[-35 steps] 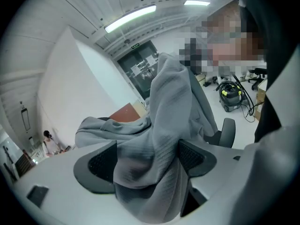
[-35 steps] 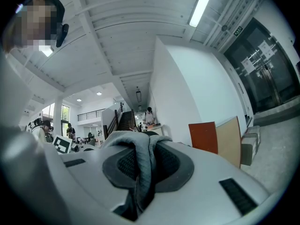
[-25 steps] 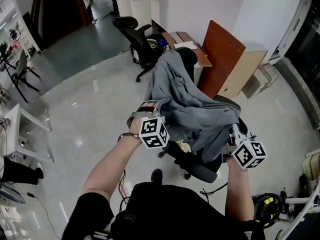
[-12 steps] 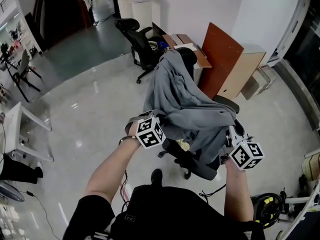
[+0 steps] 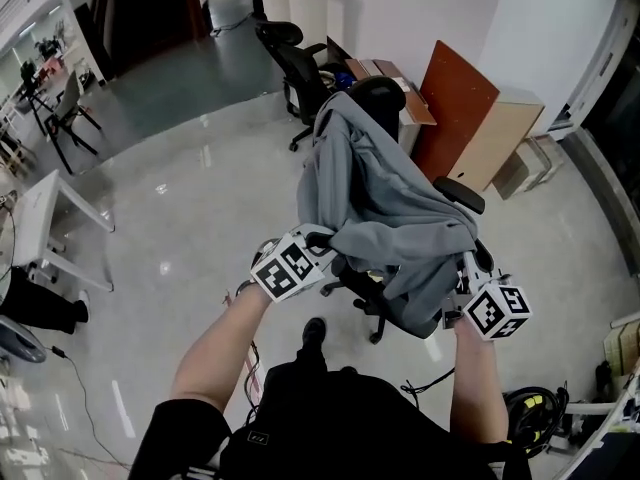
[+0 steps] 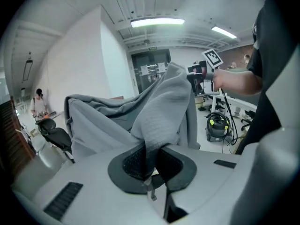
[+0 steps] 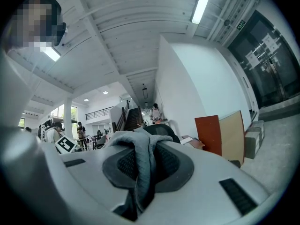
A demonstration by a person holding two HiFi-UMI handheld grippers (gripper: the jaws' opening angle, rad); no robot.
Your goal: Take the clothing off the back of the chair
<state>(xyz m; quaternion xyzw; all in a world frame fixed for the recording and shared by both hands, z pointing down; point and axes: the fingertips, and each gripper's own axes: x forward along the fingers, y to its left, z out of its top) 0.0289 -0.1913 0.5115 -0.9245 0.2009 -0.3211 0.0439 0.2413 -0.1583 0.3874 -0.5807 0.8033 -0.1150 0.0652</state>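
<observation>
A grey garment [image 5: 380,198] hangs over the back of a black office chair [image 5: 385,93] and trails down toward its seat. My left gripper [image 5: 325,246] is shut on a fold at the garment's lower left edge. That fold [image 6: 159,107] sits pinched between the pads in the left gripper view. My right gripper [image 5: 465,270] holds the garment's lower right part. Its jaws are shut on a bunched strip of grey cloth [image 7: 140,158]. The chair's headrest [image 7: 161,130] shows just beyond that strip. The cloth hides most of the backrest and seat.
A second black office chair [image 5: 300,63] and a desk with papers [image 5: 385,68] stand behind. A red-brown board [image 5: 455,108] and a pale wood board [image 5: 495,138] lean on the wall at right. A white table [image 5: 40,218] is far left. A yellow-black machine [image 5: 530,408] sits at lower right.
The left gripper has rolled, closed on the garment's edge and drawn it leftward, toward me. The right gripper has come a little nearer with its hold kept, and the cloth has lifted off the seat.
</observation>
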